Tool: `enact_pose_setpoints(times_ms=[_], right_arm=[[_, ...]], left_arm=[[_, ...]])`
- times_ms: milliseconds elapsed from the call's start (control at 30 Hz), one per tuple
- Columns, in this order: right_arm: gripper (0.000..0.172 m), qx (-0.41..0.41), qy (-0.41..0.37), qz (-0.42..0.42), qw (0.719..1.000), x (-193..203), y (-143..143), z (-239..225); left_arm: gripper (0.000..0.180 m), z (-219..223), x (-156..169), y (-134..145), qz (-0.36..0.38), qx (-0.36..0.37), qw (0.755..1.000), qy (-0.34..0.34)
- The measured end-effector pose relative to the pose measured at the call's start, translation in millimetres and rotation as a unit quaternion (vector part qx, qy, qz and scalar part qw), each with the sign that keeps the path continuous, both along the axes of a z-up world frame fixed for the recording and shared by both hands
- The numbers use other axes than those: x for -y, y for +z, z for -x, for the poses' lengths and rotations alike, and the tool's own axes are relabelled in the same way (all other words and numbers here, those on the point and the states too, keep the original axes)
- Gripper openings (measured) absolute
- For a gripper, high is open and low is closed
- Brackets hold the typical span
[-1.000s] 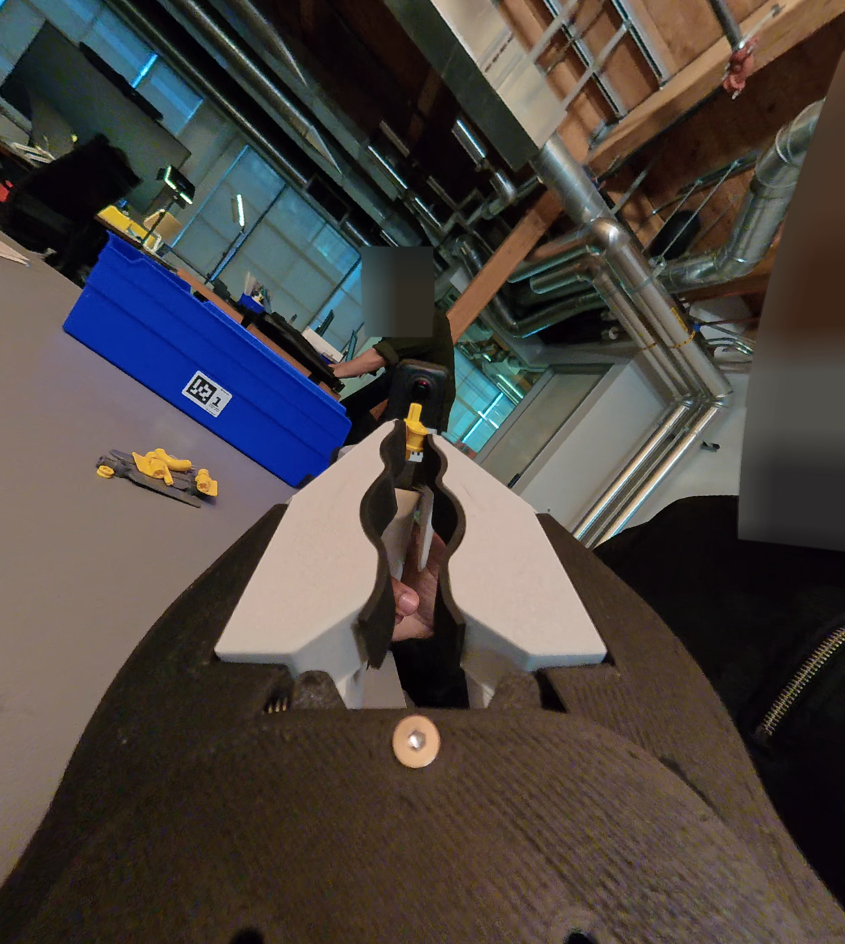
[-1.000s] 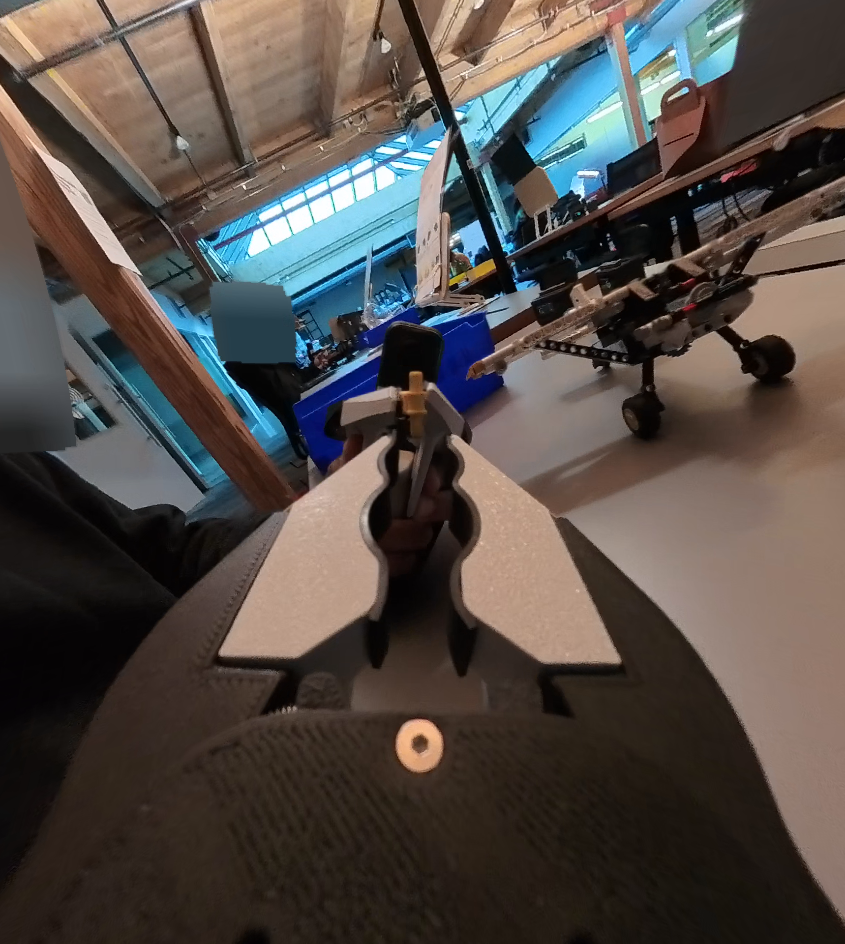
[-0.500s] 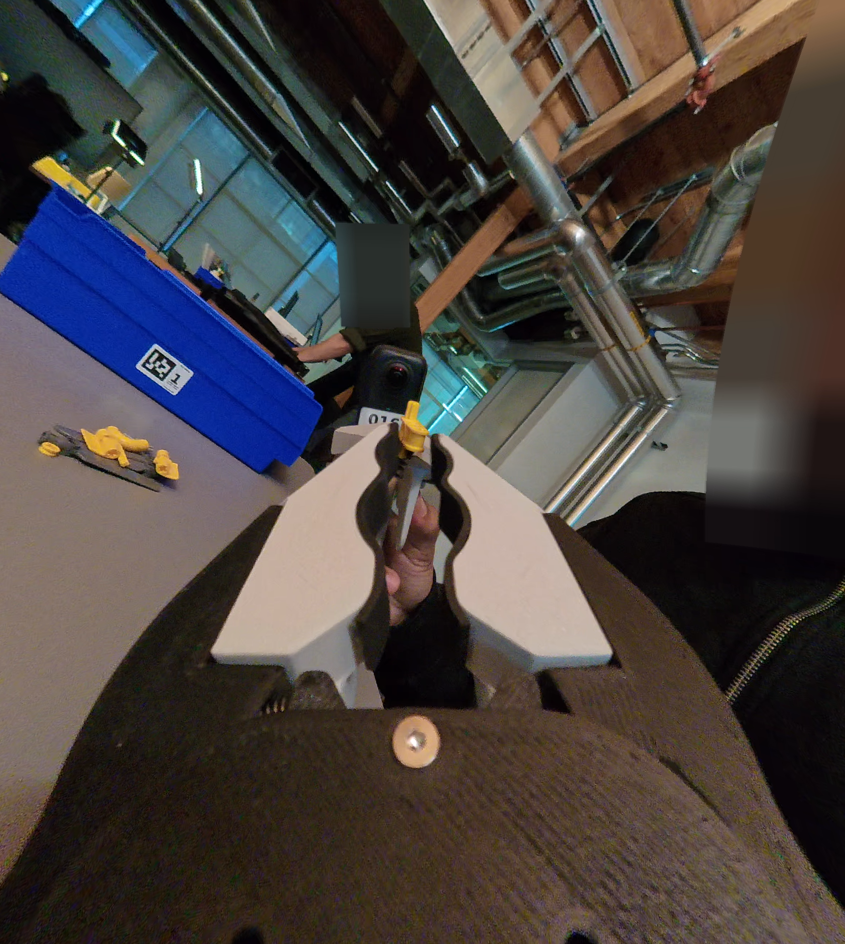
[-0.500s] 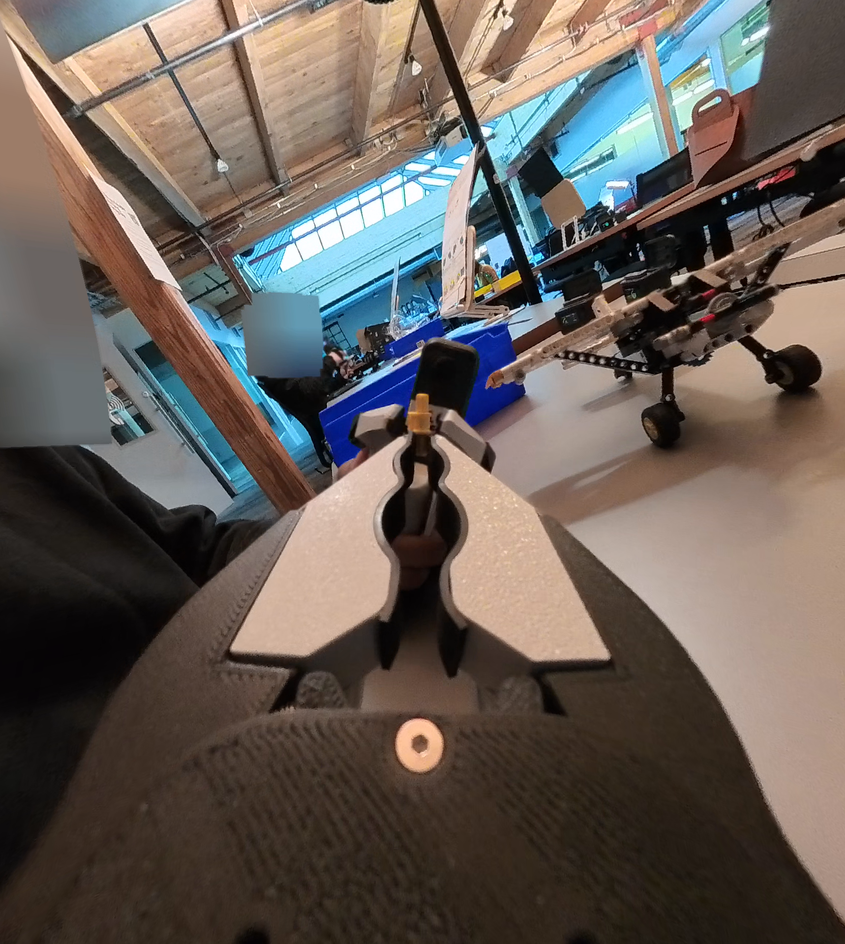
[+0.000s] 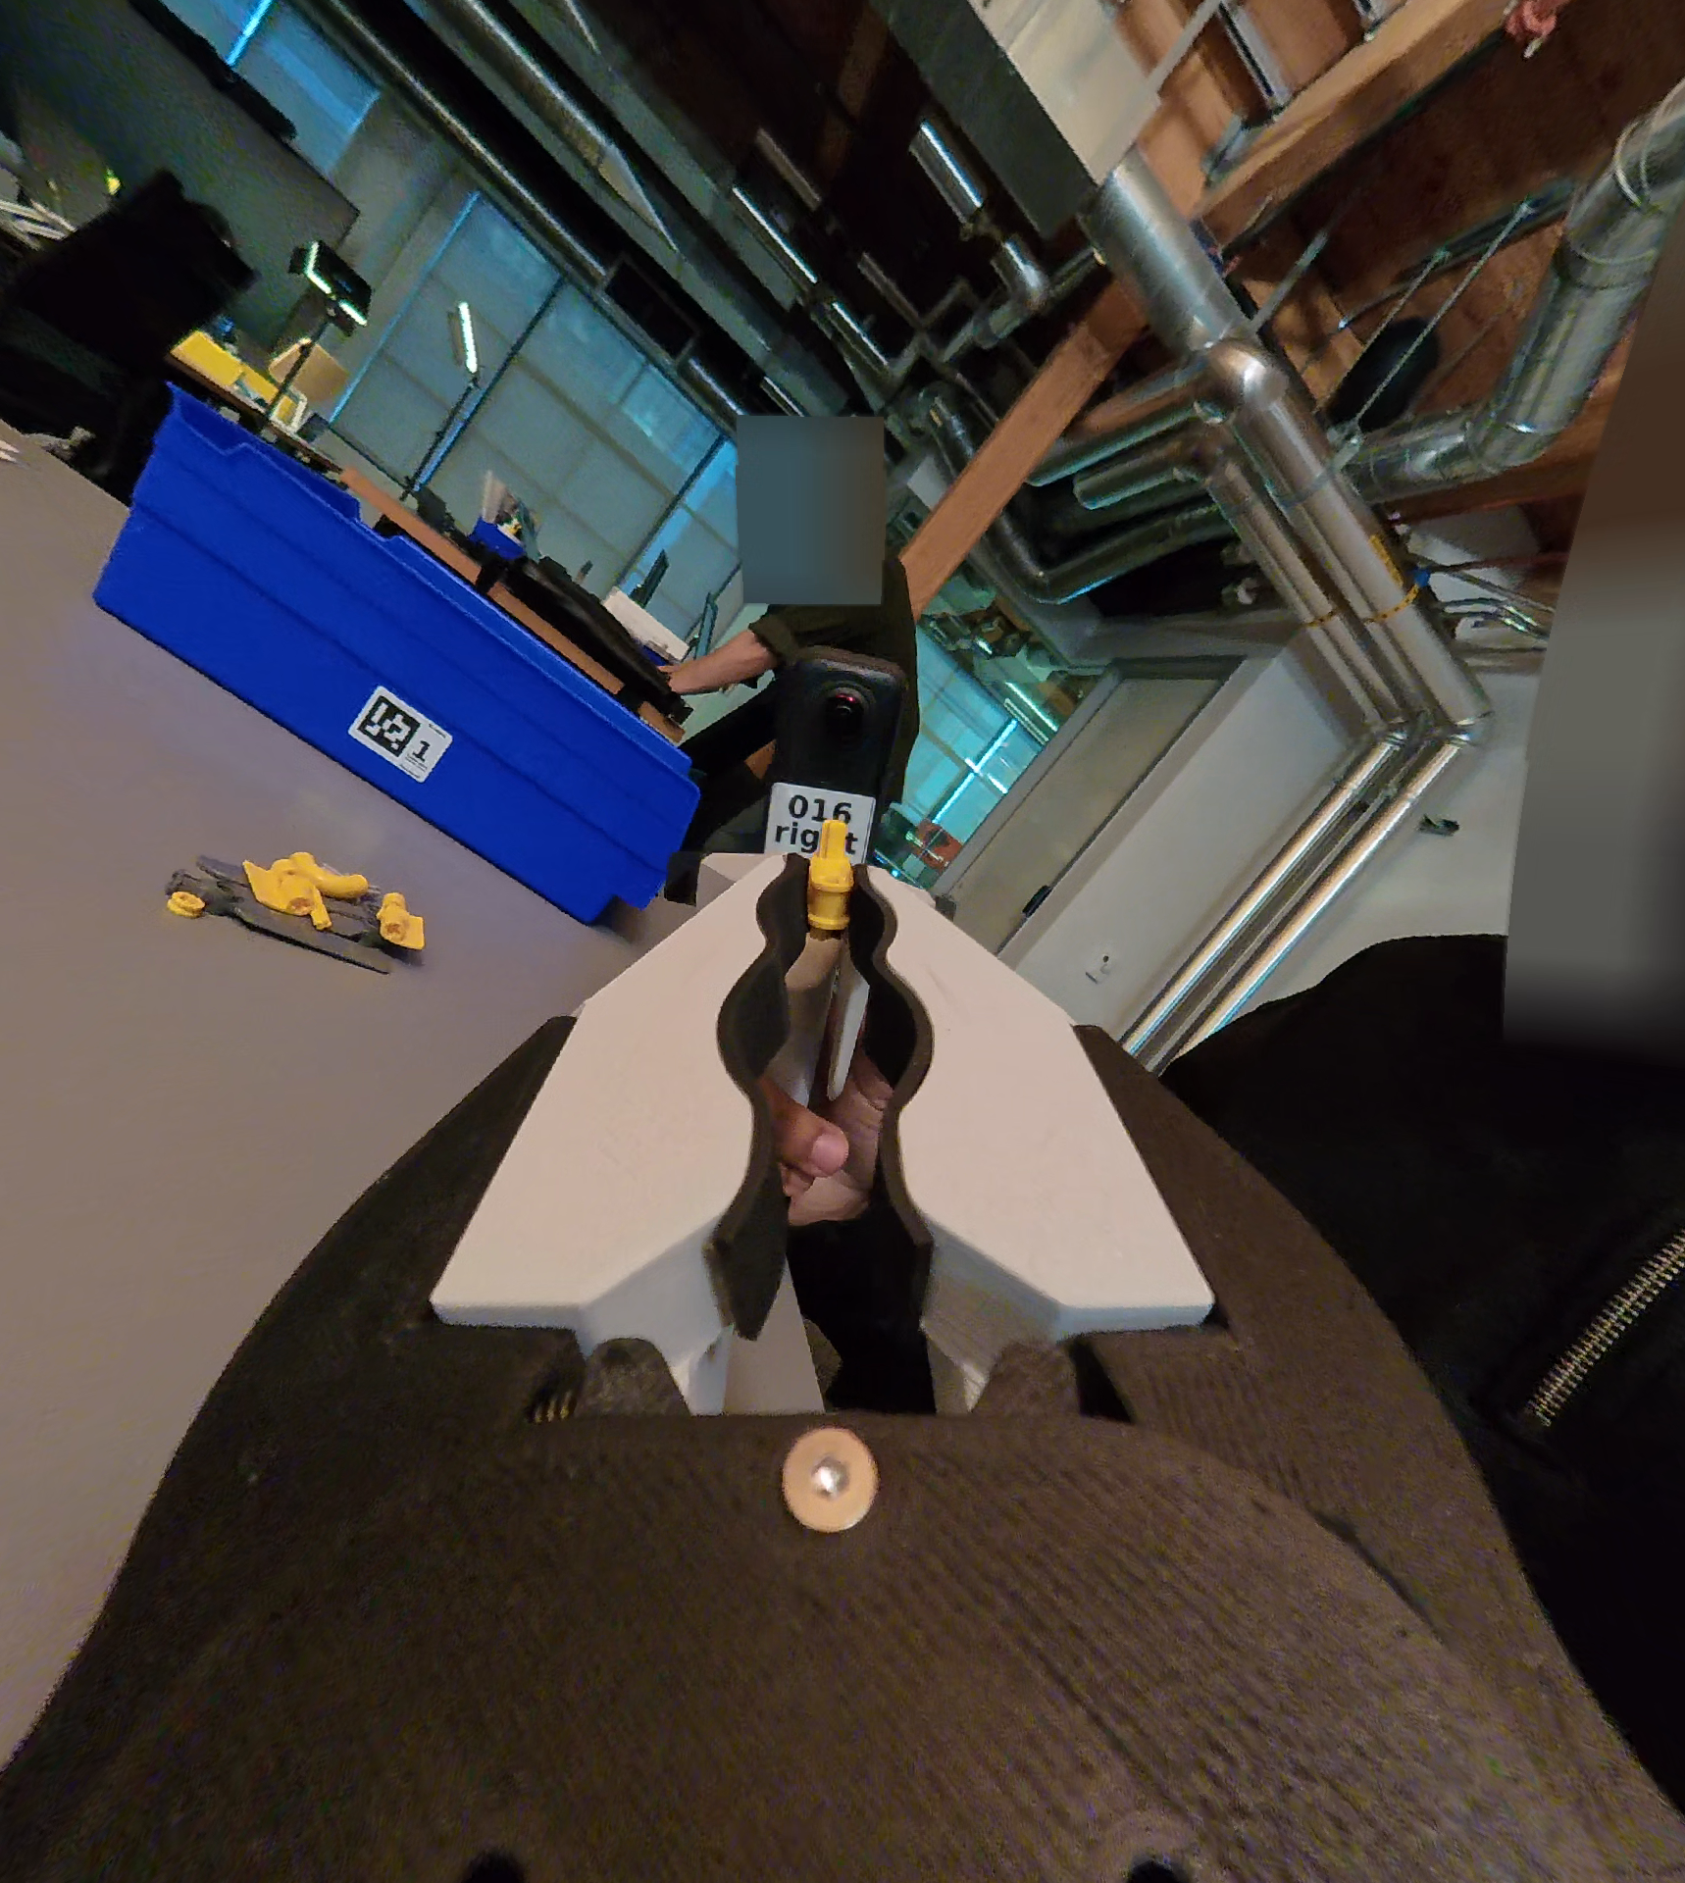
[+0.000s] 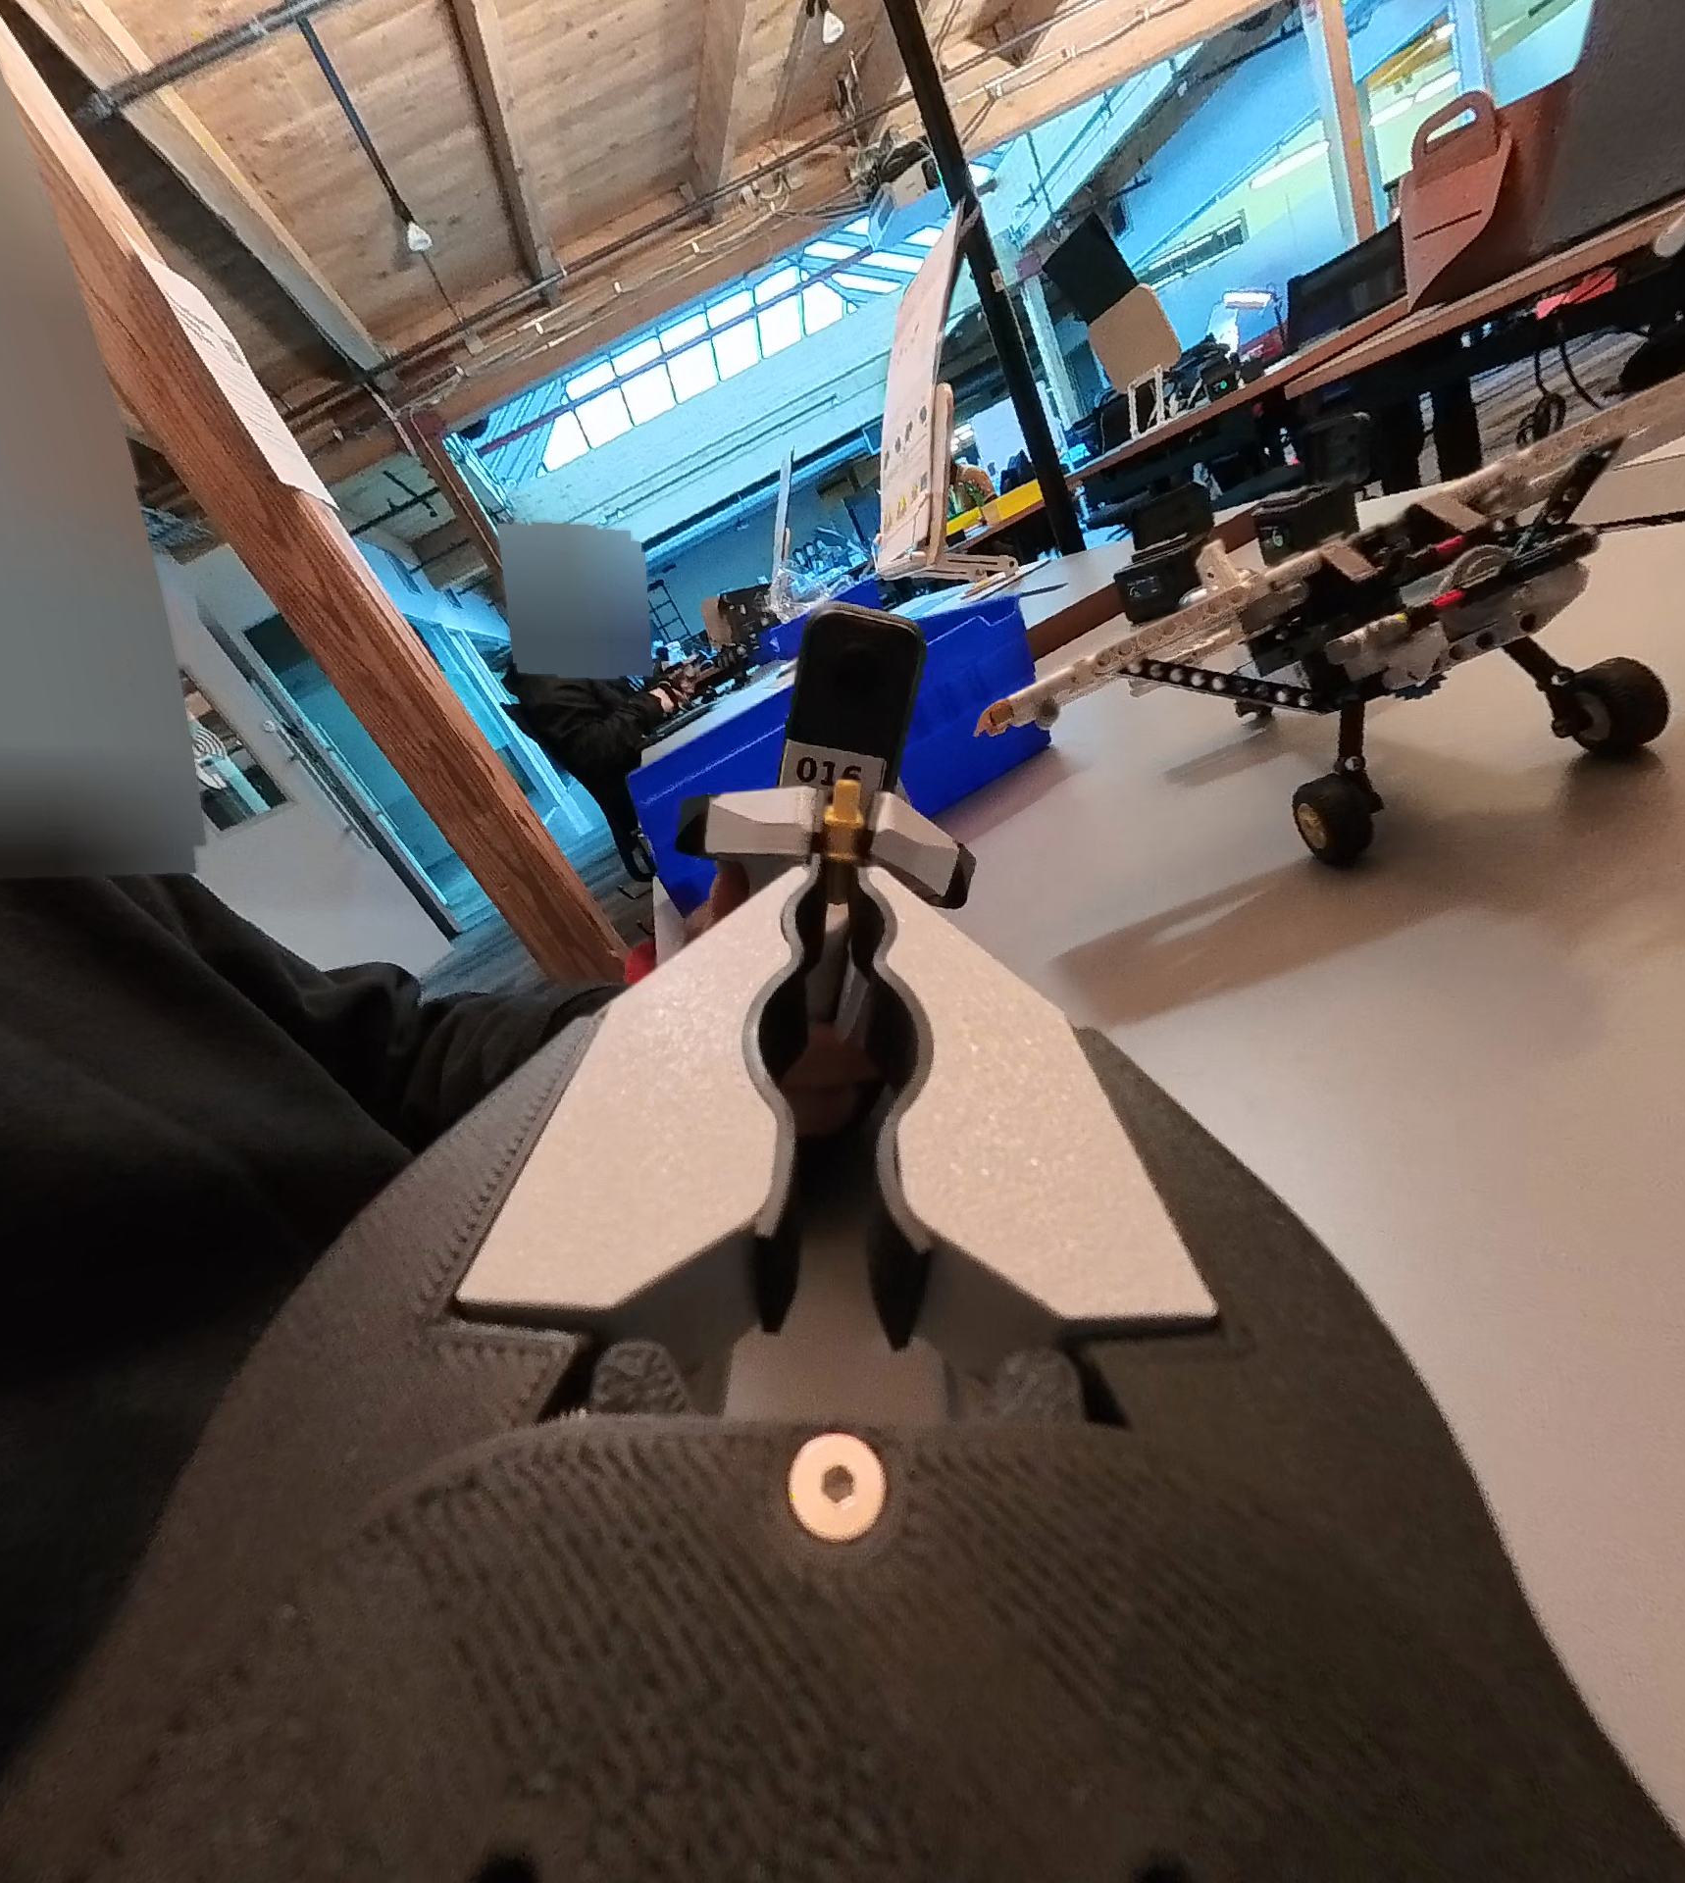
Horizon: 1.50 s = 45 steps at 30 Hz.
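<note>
My two grippers meet tip to tip above the grey table [image 5: 105,1121]. My left gripper [image 5: 826,897] is shut on a small yellow pin [image 5: 826,884], which stands up between its black pads. The right gripper's black camera [image 5: 844,713] faces me just behind the pin. In the right wrist view my right gripper [image 6: 844,897] is shut on the near end of the same yellow pin [image 6: 845,820]. The left gripper's grey fingers [image 6: 762,830] clamp the pin from the far side. A hand shows through the gap behind each pair of fingers.
A blue bin [image 5: 390,703] stands on the table and also shows in the right wrist view [image 6: 981,693]. Yellow and dark loose parts [image 5: 298,902] lie left of it. A wheeled model aircraft [image 6: 1409,652] stands at the right. A person sits in the background. The tips of both grippers are at nearly the same place.
My right gripper's fingers closed on the pin. My left gripper's fingers loosened briefly and closed on it again. Both views swung a little.
</note>
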State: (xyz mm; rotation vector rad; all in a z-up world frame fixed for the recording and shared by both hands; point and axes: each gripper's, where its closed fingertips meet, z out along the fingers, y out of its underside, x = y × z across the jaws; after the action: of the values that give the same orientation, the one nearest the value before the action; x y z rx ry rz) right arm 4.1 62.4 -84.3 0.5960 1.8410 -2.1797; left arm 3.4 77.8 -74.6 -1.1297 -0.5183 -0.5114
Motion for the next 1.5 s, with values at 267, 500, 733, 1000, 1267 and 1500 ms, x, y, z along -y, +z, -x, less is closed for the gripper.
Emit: enact_pose_setpoints(times_ms=[267, 500, 733, 1000, 1267, 1500], right_arm=[[0.002, -0.019, -0.003, -0.020, 1.000, 2, -2, -3], [0.002, -0.022, -0.004, -0.017, 1.000, 5, -1, -3], [0.002, -0.024, -0.007, -0.023, 0.999, 8, -3, -3], [0.002, -0.028, -0.008, -0.029, 0.999, 9, -4, -4], [0.002, -0.012, -0.006, -0.031, 0.999, 11, -3, -4], [0.002, 0.002, 0.002, -0.019, 1.000, 10, 2, -5]], left_arm=[[0.002, -1, 1, 1, 0.006, -0.014, 1.000, 0.010], [0.002, 0, 4, 4, 0.003, -0.023, 0.999, 0.024], [0.001, 1, 6, 5, -0.006, -0.017, 1.000, 0.025], [0.001, 2, 7, 7, -0.015, -0.013, 1.000, 0.023], [0.001, 2, 9, 8, -0.024, -0.013, 0.999, 0.023], [0.002, 1, 9, 12, -0.036, -0.017, 0.999, 0.018]])
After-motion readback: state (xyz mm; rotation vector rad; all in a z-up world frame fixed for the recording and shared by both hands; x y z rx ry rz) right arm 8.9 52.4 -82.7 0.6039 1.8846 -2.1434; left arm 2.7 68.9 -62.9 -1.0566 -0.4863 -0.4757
